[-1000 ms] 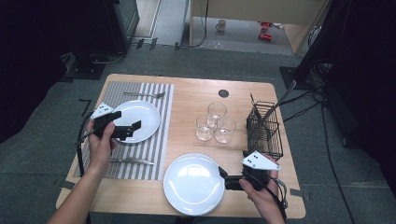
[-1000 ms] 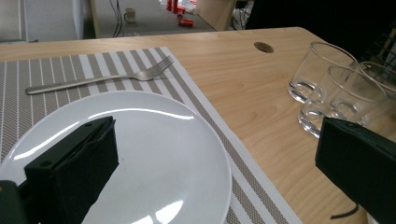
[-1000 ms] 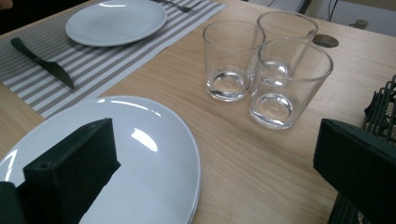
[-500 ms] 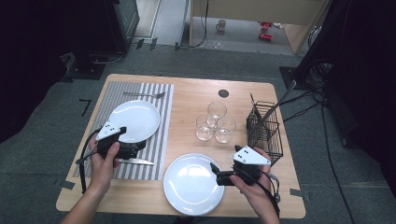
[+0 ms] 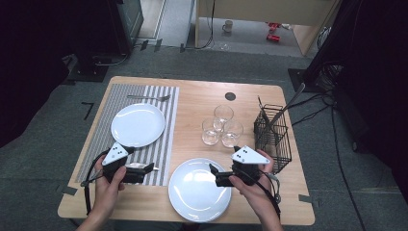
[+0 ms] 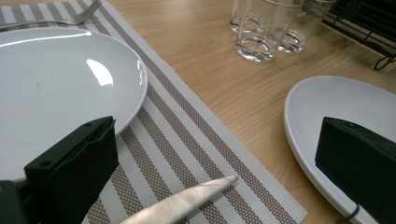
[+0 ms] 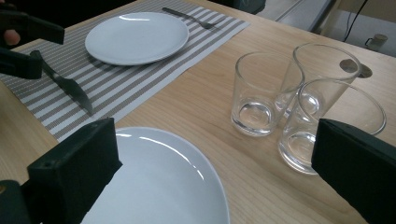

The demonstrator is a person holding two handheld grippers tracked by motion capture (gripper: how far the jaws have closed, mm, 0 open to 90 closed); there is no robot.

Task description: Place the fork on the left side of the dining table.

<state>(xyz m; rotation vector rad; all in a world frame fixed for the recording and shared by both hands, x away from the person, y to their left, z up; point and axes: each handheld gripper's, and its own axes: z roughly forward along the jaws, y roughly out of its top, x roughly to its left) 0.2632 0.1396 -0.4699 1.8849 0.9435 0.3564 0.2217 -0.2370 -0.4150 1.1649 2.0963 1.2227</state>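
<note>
So my left gripper [image 5: 144, 169] sits at the near left of the table, over the near edge of the striped placemat [image 5: 96, 130]. Its jaws stand wide apart in the left gripper view, and the knife [image 6: 182, 205] lies between them with its tip pointing far and right across the stripes; I judge it resting on the mat rather than pinched, though I cannot see the handle. My right gripper [image 5: 214, 174] hangs over the near white plate [image 5: 192, 197], which sits on bare wood at the near middle, and its jaws are spread too, holding nothing.

This looks like laying a place setting. What seems done: the far plate [image 5: 138, 124] sits on the placemat, the fork [image 5: 149, 97] lies along the mat's far edge, and the knife is down at the mat's near edge. What is left, I judge, is the near plate, which has no mat or cutlery of its own, and perhaps handing out the three glasses [image 5: 222, 127] that stand clustered together at mid-table, right of the mat.

Farther right stands a black wire basket [image 5: 274, 137] holding one utensil. The table [image 5: 202, 96] is pale wood with a small dark round cap near its far edge. Beyond it lies grey carpet, cables, dark equipment on both sides, and a mug [image 5: 226, 26] on the floor.
</note>
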